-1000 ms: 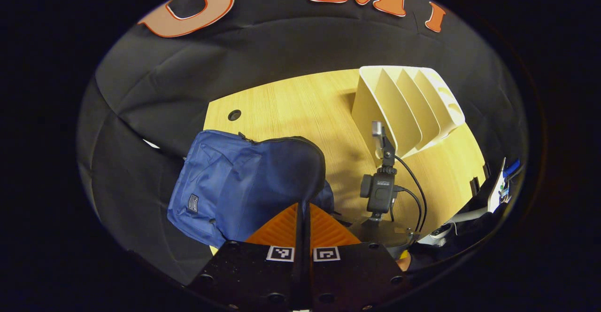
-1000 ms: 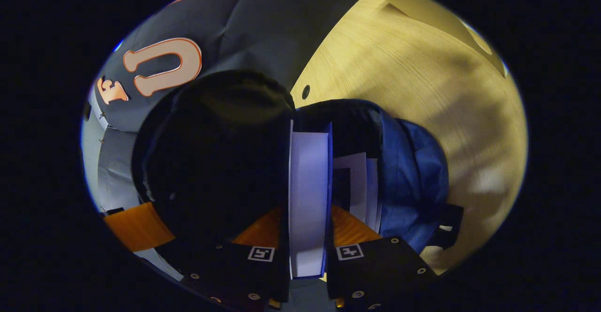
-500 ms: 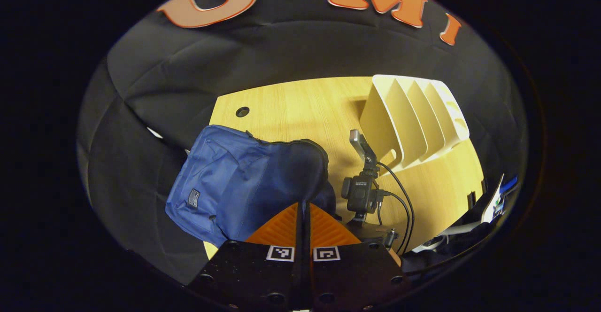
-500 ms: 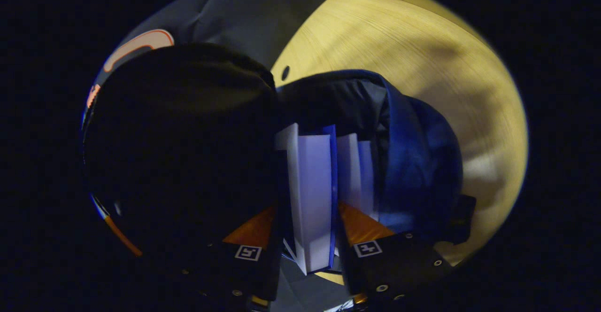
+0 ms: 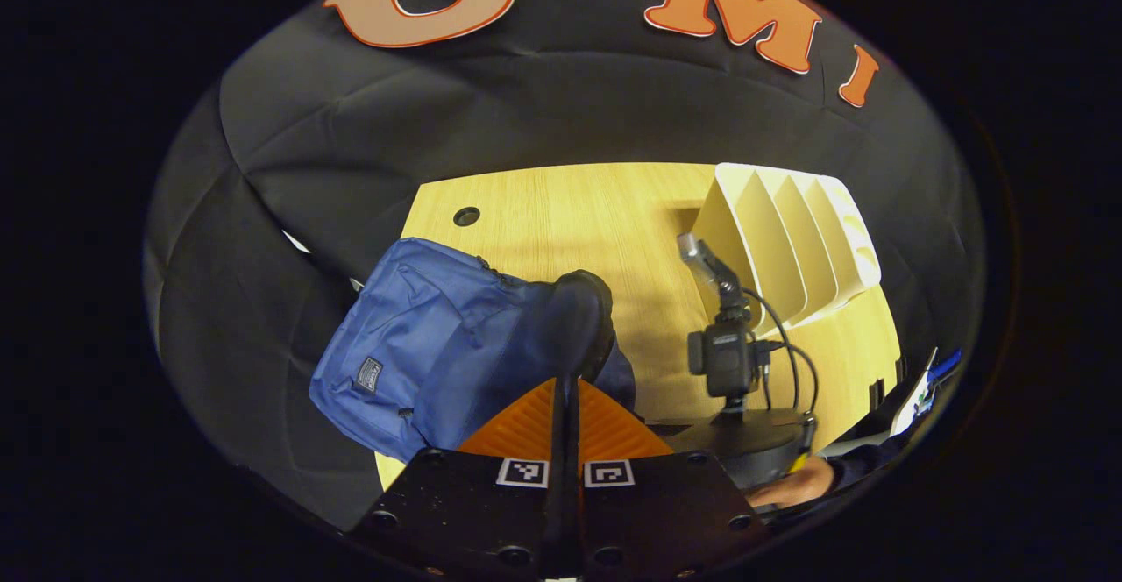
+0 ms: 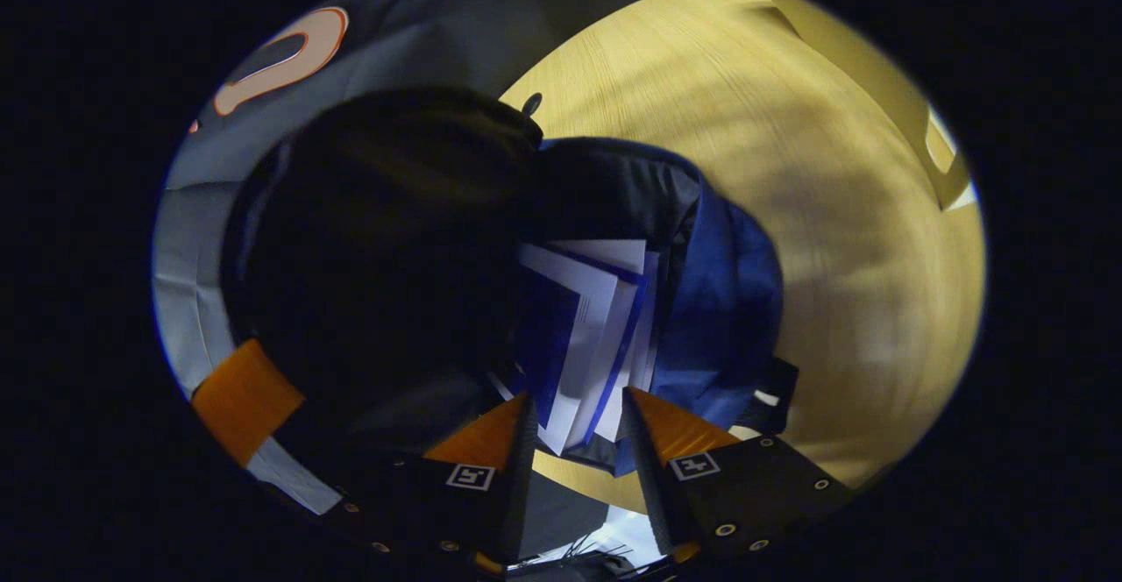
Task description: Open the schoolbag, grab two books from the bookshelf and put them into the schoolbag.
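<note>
Right gripper view: white-paged, blue-covered books (image 6: pixel 596 319) stand inside the open blue fabric schoolbag (image 6: pixel 727 301); the right gripper (image 6: pixel 574 407) is spread. Left gripper (image 5: pixel 565 389) pinches the flap.

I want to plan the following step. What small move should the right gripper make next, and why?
Probably lift the right gripper straight out of the schoolbag. Its fingers stand apart, the books lean loose inside, and the left gripper pinches the flap open.

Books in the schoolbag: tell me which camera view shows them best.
The right gripper view: it looks into the open schoolbag, where the books stand leaning, pages showing. In the left gripper view the schoolbag's blue outside hides them.
</note>
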The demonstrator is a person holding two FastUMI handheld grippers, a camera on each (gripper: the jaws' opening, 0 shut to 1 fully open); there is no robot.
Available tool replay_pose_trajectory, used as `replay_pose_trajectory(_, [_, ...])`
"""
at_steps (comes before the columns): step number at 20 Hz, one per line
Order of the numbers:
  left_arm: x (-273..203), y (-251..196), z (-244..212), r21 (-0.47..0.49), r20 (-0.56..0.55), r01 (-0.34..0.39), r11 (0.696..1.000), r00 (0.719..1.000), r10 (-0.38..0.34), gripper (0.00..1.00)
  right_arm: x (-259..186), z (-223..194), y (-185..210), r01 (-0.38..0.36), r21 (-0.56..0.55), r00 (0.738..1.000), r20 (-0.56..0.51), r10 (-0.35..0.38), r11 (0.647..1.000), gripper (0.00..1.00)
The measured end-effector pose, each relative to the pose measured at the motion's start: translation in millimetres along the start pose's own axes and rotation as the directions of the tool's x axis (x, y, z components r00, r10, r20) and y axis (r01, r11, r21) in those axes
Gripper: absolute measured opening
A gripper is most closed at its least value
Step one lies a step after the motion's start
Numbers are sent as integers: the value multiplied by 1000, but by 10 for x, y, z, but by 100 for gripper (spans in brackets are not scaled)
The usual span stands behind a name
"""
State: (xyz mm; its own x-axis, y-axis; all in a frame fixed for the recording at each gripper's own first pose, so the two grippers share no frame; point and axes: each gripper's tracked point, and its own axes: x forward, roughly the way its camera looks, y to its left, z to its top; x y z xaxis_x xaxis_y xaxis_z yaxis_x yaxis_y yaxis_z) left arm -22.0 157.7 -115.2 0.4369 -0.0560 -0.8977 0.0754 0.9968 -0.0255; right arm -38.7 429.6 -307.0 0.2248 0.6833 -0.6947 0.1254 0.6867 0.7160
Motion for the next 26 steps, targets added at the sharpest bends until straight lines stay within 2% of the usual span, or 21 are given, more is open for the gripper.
replay_pose_trajectory(8, [273, -146, -148, 2, -16, 12, 1000, 1000, -12, 1, -795, 388, -170, 72, -187, 990, 135, -47, 980, 57])
replay_pose_trajectory(13, [452, -314, -329, 0, -36, -7, 1000, 999, 7, 5, -1439, 784, -397, 185, -296, 954, 282, -99, 937, 58])
replay_pose_trajectory(17, [593, -441, -488, -72, -53, -18, 997, 999, 14, 15, -1871, 970, -661, 252, -303, 926, 351, -138, 919, 59])
replay_pose_trajectory(18, [623, -468, -548, -87, -59, -18, 996, 998, 13, 23, -1975, 1015, -729, 263, -295, 918, 370, -144, 919, 59])
replay_pose_trajectory(19, [634, -474, -584, -100, -61, -21, 995, 998, 15, 27, -2080, 1055, -789, 279, -292, 909, 388, -154, 915, 59])
replay_pose_trajectory(20, [656, -497, -609, -110, -60, -26, 994, 998, 20, 42, -2169, 1090, -850, 298, -291, 898, 408, -164, 909, 59])
replay_pose_trajectory(21, [652, -518, -611, -123, -51, -31, 992, 998, 25, 52, -2268, 1115, -920, 318, -291, 887, 426, -175, 902, 59])
replay_pose_trajectory(22, [653, -554, -612, -138, -34, -32, 990, 999, 28, 72, -2377, 1145, -964, 334, -289, 876, 448, -182, 897, 59])
replay_pose_trajectory(24, [597, -648, -524, -161, 15, -32, 986, 999, 35, 92, -2594, 1202, -1004, 359, -291, 851, 493, -182, 887, 59])
replay_pose_trajectory(25, [544, -715, -472, -165, 45, -30, 986, 998, 38, 96, -2661, 1251, -1024, 378, -294, 833, 522, -184, 878, 59])
replay_pose_trajectory(26, [477, -809, -396, -170, 78, -27, 985, 996, 41, 98, -2770, 1284, -1046, 399, -299, 815, 548, -186, 867, 43])
